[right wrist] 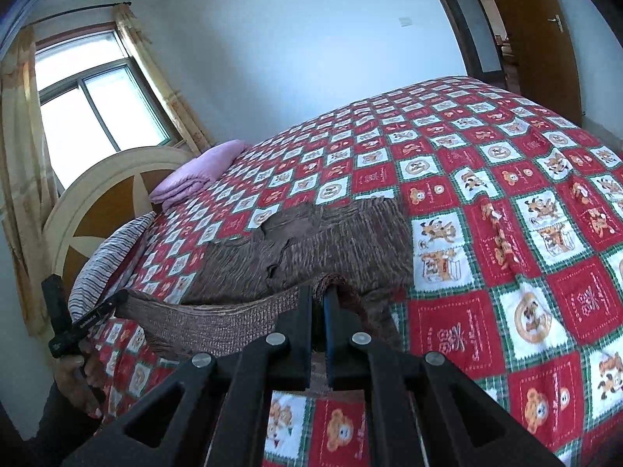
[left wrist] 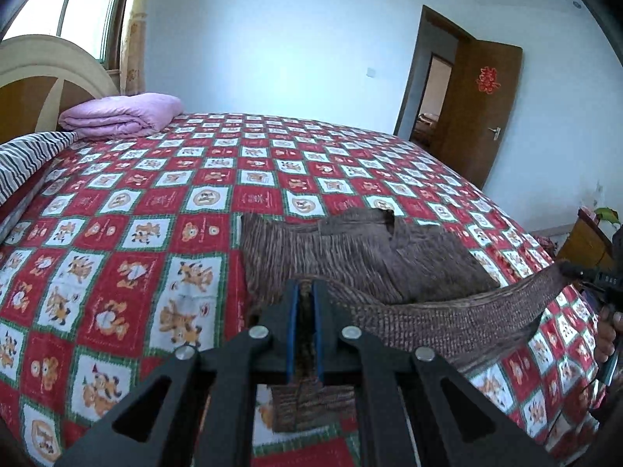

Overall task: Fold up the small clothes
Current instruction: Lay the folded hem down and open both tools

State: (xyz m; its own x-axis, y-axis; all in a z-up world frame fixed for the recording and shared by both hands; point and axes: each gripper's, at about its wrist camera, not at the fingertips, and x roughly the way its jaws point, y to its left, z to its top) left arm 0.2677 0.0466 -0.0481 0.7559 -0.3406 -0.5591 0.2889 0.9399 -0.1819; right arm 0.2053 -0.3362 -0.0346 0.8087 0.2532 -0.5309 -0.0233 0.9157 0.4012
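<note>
On the patterned bedspread lies a brown knit garment, its near hem lifted taut between left gripper and right gripper, both clamped on it; next, seemingly, carry hem toward collar.

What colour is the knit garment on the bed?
Brown, ribbed knit garment, clearest in the left wrist view.
</note>
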